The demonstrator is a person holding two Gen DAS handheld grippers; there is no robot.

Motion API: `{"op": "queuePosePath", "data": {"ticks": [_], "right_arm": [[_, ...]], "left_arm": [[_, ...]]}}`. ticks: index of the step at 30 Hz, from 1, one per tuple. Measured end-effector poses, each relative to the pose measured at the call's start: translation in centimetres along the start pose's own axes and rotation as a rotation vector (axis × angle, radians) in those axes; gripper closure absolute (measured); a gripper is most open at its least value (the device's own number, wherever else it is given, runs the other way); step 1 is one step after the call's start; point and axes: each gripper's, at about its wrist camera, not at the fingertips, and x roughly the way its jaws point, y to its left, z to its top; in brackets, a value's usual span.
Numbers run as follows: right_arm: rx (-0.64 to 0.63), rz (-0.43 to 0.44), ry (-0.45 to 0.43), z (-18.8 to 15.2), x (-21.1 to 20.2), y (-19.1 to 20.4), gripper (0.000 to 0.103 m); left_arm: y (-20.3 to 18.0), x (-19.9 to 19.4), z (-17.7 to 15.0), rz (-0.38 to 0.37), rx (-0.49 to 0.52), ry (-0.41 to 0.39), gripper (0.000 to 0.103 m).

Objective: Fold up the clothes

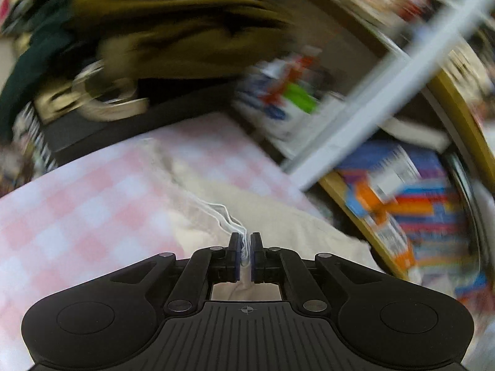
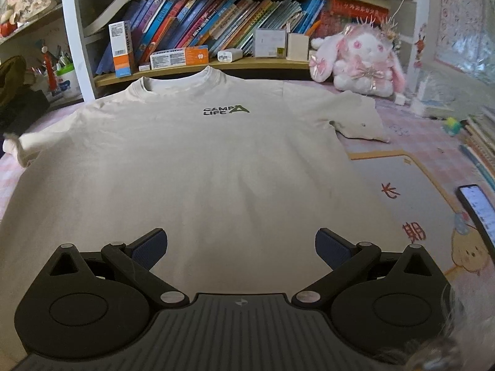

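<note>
Left gripper (image 1: 246,249): jaws pinched nearly together on a bunched edge of the beige T-shirt (image 2: 191,167), fabric seen between the 2 pads (view blurred). Right gripper (image 2: 241,247): jaws spread wide, nothing between them, hovering over the shirt's lower hem. Shirt lies flat, print up, on the pink checked tablecloth (image 1: 71,204), collar toward the far edge by the bookshelf (image 2: 216,63); phone (image 2: 478,208) near the right edge.

Likely home bedroom: pink checked bedding (image 1: 77,204), crammed bookshelf (image 2: 216,24), plush rabbit (image 2: 365,58).
</note>
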Motion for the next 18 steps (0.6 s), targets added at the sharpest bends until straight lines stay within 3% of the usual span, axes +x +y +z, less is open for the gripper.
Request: {"op": "queuePosePath", "data": {"ticks": [3, 6, 8, 11, 13, 15, 18], "right_arm": [[0.013, 0.036, 0.012, 0.3, 0.9, -2.0, 0.0], [0.034, 0.055, 0.021, 0.5, 1.4, -3.8, 0.0], [0.05, 0.068, 0.028, 0.7, 1.8, -4.8, 0.0], [0.062, 0.079, 0.039, 0.9, 2.1, -5.9, 0.0], [0.065, 0.081, 0.047, 0.8, 2.3, -6.3, 0.0], [0.075, 0.083, 0.06, 0.6, 2.5, -6.6, 0.0], [0.086, 0.087, 0.075, 0.5, 2.9, -6.7, 0.0]], "left_arm": [[-6.3, 0.9, -2.2, -0.033, 0.256, 0.068, 0.099], [-11.6, 2.0, -7.3, -0.059, 0.644, 0.184, 0.098], [-12.7, 2.8, -10.1, -0.036, 0.791, 0.252, 0.09], [-11.8, 2.4, -10.7, -0.059, 0.79, 0.271, 0.089], [-11.3, 1.9, -9.9, -0.064, 0.771, 0.258, 0.078], [-10.9, 1.5, -8.8, -0.061, 0.745, 0.228, 0.077], [-9.6, 2.5, -5.9, -0.021, 0.607, 0.179, 0.073]]}}
